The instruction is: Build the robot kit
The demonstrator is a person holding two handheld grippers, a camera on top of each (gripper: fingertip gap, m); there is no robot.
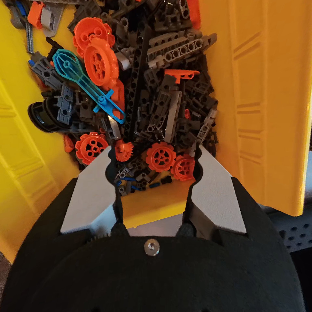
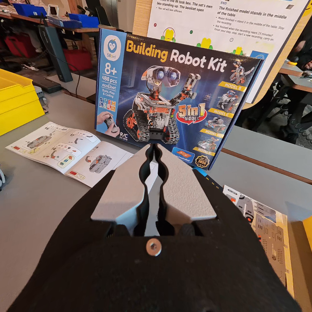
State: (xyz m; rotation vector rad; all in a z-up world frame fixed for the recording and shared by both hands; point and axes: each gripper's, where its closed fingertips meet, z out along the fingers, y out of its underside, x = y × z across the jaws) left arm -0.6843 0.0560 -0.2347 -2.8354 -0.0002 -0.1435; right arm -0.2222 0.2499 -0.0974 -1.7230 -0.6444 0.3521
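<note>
My left gripper (image 1: 154, 149) is open and empty, hovering over a yellow bin (image 1: 249, 84) heaped with grey, black and orange building parts. Between and just beyond its fingertips lie a small orange gear (image 1: 124, 151) and an orange toothed wheel (image 1: 160, 157); another orange wheel (image 1: 91, 147) sits by the left fingertip. A teal and blue wrench-shaped piece (image 1: 81, 82) and a long black beam (image 1: 136, 84) lie farther in. My right gripper (image 2: 154, 145) is shut and empty above a grey table (image 2: 42, 202), pointing at an upright blue kit box (image 2: 168, 94). An open instruction booklet (image 2: 67, 150) lies to its left.
A yellow bin (image 2: 15, 101) stands at the table's left edge. A sticker sheet (image 2: 263, 228) lies at the right near a yellow corner (image 2: 307, 236). A printed poster board (image 2: 219, 22) stands behind the box. Other tables with blue bins (image 2: 28, 8) and red bags (image 2: 77, 59) are beyond. The tips of one gripper are about 50 centimetres away from the tips of the other.
</note>
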